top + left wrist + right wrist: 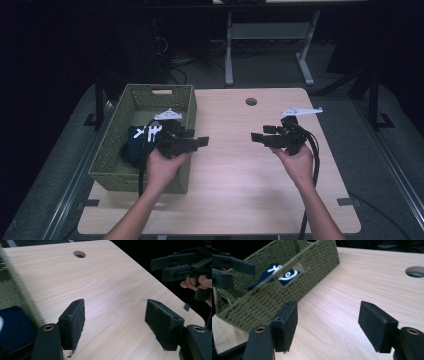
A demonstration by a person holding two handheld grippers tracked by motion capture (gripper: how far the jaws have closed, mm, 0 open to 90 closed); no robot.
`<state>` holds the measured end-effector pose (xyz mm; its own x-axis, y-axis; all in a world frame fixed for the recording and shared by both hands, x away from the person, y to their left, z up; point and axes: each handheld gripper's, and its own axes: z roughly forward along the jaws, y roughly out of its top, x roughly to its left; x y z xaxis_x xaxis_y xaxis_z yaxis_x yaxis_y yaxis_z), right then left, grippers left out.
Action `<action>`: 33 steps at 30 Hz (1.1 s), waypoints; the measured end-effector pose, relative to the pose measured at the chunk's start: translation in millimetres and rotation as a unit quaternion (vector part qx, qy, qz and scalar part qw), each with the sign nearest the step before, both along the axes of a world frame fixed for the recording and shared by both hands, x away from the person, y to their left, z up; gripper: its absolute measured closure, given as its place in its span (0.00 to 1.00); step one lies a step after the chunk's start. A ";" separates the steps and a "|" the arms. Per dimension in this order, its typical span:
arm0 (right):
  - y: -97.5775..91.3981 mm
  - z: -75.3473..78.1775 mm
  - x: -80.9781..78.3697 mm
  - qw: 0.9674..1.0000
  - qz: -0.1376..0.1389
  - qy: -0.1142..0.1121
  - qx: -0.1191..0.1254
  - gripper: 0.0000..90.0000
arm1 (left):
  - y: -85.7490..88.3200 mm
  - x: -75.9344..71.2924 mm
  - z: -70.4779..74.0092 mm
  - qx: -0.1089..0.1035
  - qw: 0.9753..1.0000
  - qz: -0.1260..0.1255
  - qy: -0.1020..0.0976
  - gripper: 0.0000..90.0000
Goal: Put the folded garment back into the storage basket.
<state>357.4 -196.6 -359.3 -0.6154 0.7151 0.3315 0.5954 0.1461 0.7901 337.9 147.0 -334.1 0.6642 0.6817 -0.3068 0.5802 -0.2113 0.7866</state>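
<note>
High view: left gripper (192,141) and right gripper (262,135) hang over bare table (235,185), tips facing each other, nothing held. Dark blue garment (134,145) lies folded in the green woven basket (150,97) — apparently stowed.

Left gripper view: jaws wide apart, only tabletop between the pads (76,322); basket wall at left.

Right gripper view: jaws likewise spread, empty — garment (283,273) with white print sits inside the basket (287,285), just beside.

A pale wooden desk (230,195) with a round cable hole (251,101) at twelve o'clock is sitting on grey flooring (395,145), and a white metal desk frame (270,47) is standing behind it.
</note>
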 end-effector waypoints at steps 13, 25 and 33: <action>-29.9 -12.4 -18.5 1.000 -0.016 0.006 -0.018 0.33 | -50.2 -15.8 -12.9 -0.018 0.999 -0.028 -0.008 0.32; -74.7 -38.8 -41.1 0.998 -0.058 0.007 -0.024 0.33 | -84.1 -40.6 -38.5 -0.001 0.999 -0.037 -0.029 0.30; -92.0 -50.1 -57.4 0.997 -0.069 -0.008 -0.021 0.30 | -91.9 -69.9 -52.7 0.004 0.997 -0.055 -0.060 0.28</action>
